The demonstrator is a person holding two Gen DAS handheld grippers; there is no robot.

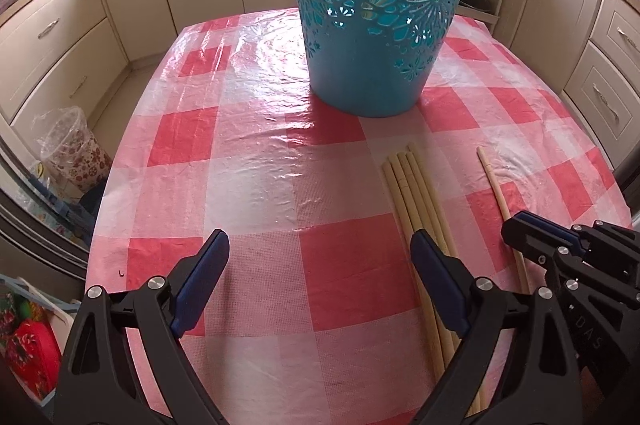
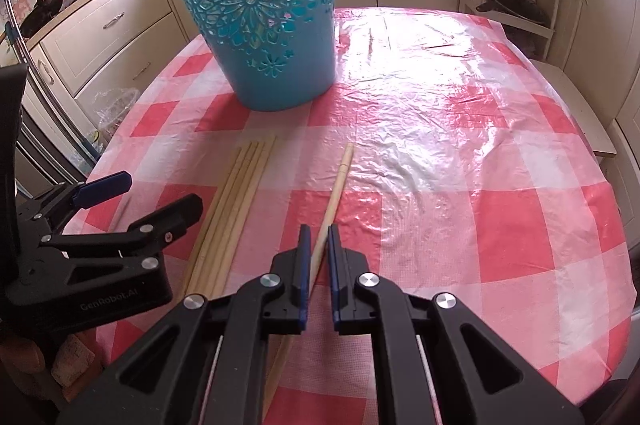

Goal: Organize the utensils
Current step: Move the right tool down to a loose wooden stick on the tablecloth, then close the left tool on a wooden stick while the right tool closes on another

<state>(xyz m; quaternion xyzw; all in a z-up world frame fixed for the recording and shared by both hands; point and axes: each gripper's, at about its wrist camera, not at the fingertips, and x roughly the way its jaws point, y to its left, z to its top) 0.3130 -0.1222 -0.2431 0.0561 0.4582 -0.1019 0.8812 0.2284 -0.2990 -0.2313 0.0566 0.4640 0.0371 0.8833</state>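
The right claw [image 2: 318, 237] is narrowed around a single wooden chopstick [image 2: 336, 185] lying on the checked counter [image 2: 480, 185]; whether the pads grip it cannot be told. The left claw [image 1: 320, 245] is spread wide apart above the counter, holding nothing, just beside a bundle of chopsticks [image 1: 412, 193]. A teal perforated basket [image 1: 376, 13] stands upright beyond the bundle

Both views are bright with soft daylight. White glare spreads over the glossy tablecloth [image 2: 420, 145], strongest at centre right of the right view and upper centre of the left. Light glows through the basket [image 1: 380, 5] cut-outs. Fisheye bending curves the edges; corners are black.
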